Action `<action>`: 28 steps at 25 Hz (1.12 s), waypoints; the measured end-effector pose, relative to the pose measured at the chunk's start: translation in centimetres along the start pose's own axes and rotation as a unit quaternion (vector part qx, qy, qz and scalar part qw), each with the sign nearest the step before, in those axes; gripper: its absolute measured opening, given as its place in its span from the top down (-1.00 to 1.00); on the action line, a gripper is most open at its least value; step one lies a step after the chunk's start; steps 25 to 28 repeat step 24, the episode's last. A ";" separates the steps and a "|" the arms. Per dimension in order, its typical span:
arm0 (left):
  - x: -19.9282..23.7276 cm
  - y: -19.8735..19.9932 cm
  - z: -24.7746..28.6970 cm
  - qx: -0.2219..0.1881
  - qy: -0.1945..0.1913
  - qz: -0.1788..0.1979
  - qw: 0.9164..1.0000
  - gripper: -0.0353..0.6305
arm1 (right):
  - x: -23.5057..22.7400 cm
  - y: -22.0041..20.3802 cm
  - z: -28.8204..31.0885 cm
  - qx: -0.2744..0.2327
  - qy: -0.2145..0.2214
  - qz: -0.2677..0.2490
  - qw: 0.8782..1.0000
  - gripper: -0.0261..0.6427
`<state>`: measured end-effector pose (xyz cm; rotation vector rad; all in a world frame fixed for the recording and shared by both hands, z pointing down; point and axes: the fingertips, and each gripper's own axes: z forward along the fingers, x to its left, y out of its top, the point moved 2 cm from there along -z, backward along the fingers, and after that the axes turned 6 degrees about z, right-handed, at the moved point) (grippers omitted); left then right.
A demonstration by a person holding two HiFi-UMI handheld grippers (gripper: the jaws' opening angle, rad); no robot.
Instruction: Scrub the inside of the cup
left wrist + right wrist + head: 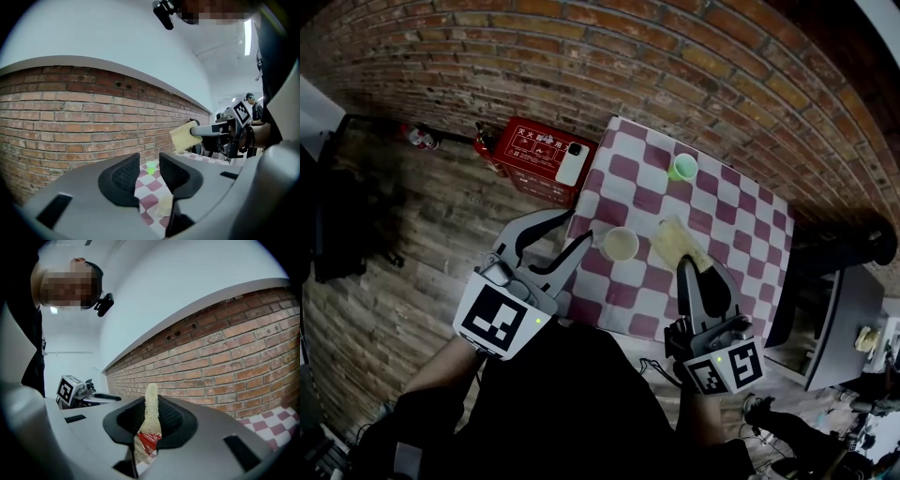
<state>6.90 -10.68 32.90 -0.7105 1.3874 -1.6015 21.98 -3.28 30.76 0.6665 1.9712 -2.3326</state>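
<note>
Left tool (578, 227) released, jaws apart, nothing between them. It's at the near-left edge of the checked table (727, 220), just beside the cup (620, 244). Cup stands upright on the table, mouth up. Right tool (700, 269) clenched on a yellow sponge (679, 241) — sponge is right of the cup. Small green cup (682, 167) sits near the far edge.

A red brick wall (581, 56) rises behind a wood-plank floor (403, 234) and a table (741, 234) in red-and-white checked cloth
</note>
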 end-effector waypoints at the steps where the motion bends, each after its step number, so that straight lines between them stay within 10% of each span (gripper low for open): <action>1: 0.1 0.0 0.0 0.002 0.000 0.002 1.000 0.47 | 0.1 0.1 0.0 0.000 0.000 -0.004 1.000 0.69; 28: -0.5 0.0 -0.5 0.004 0.003 0.000 1.000 0.47 | 0.3 0.7 -1.0 -0.002 -0.008 -0.032 0.999 0.69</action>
